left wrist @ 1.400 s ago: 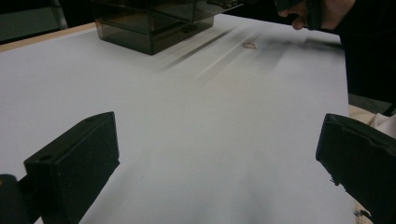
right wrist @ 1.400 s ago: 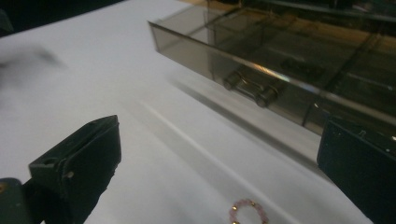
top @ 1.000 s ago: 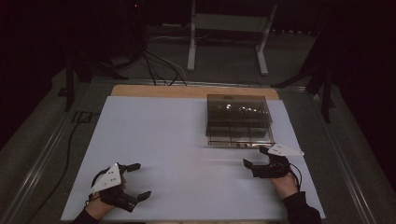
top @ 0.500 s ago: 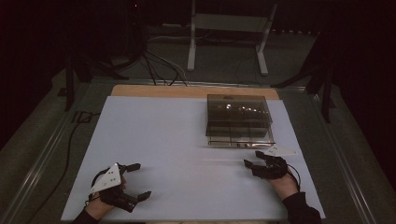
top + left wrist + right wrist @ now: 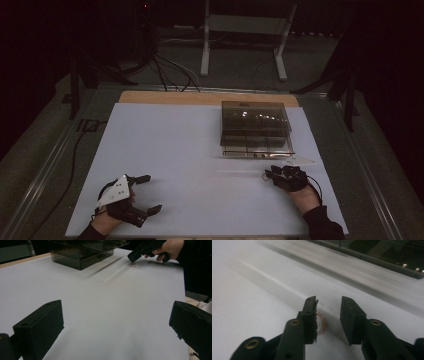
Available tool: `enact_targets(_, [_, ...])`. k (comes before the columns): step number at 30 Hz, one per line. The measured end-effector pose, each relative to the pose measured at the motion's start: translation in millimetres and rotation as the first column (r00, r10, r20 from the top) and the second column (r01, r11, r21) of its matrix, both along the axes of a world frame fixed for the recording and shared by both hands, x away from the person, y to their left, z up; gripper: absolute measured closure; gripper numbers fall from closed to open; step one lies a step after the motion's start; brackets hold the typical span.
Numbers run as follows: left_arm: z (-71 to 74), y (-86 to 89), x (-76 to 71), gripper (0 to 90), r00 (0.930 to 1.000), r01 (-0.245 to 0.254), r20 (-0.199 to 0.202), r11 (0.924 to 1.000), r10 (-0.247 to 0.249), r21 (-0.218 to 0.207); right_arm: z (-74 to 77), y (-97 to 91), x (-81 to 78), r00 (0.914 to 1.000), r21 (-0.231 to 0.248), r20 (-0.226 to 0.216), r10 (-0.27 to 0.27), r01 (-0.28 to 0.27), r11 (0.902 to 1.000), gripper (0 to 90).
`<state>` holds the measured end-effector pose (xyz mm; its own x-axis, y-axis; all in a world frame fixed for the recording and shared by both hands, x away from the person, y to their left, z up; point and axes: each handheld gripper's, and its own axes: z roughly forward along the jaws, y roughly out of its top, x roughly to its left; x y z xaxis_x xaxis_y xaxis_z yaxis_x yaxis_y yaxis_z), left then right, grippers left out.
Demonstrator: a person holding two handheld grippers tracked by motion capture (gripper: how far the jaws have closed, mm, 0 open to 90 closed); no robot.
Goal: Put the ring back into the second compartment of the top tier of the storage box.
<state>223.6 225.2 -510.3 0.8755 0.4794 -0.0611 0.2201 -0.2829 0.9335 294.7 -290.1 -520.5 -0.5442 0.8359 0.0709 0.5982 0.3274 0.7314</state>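
Since a second ago, the right gripper (image 5: 328, 312) has been closing its jaws, now narrowed but not touching the small pink bead bracelet (image 5: 321, 323) lying on the table (image 5: 190, 145) between them, close against one jaw. Left gripper (image 5: 142, 195) rests wide open, holding nothing. Best to centre the bracelet, then squeeze gently so it doesn't skid out.

In the right gripper view, a small pink beaded ring (image 5: 321, 324) is partly covered by one finger of the right tongs (image 5: 328, 320), so its full shape cannot be told. In the high view it is too small to be made out. The contents of the dark clear box (image 5: 256, 129) are reduced to a few glints. In the left gripper view, the left tongs (image 5: 112, 322) are cut off by the bottom edge.
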Motion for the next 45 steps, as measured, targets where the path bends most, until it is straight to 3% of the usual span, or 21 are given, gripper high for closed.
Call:
enact_targets(2, [-0.2, 0.2, 0.3, 0.5, 1.0, 0.0, -0.001, 1.0, 0.0, 0.002, -1.4, 1.0, -0.3, 0.9997, -0.007, 0.002, 0.025, -0.025, 0.9997, 69.2])
enact_targets(9, [-0.4, 0.8, 0.3, 0.5, 1.0, 0.0, -0.001, 1.0, 0.0, 0.003, -5.9, 6.1, -0.4, 0.9988, -0.07, 0.003, 0.049, -0.048, 0.9964, 78.6])
enact_targets(15, [-0.3, 0.6, 0.1, 0.5, 1.0, 0.001, 0.0, 1.0, -0.001, 0.003, -5.4, 11.0, -1.6, 0.9985, -0.093, 0.0, 0.056, -0.055, 0.9941, 85.3])
enact_targets(22, [-0.6, 0.0, 0.3, 0.5, 1.0, 0.001, -0.002, 1.0, -0.001, 0.005, -6.1, 9.2, -0.7, 0.9991, -0.065, -0.015, 0.04, -0.041, 0.997, 86.9])
enact_targets(32, [-0.5, 0.2, 0.5, 0.5, 1.0, 0.001, -0.001, 1.0, -0.001, 0.005, -4.8, 13.5, -2.2, 0.9996, -0.095, -0.009, 0.028, -0.028, 0.9951, 87.3])
enact_targets(40, [-0.4, 0.5, 0.8, 0.6, 1.0, 0.0, 0.0, 1.0, 0.0, 0.003, -1.9, 9.0, -2.5, 1.0, -0.05, -0.007, -0.002, 0.002, 0.9987, 87.3])
enact_targets(45, [-0.2, 0.6, 0.9, 0.6, 1.0, -0.001, 0.0, 1.0, 0.001, 0.0, 0.4, 10.0, -5.9, 0.9999, -0.049, -0.009, 0.008, -0.008, 0.9988, 87.3])
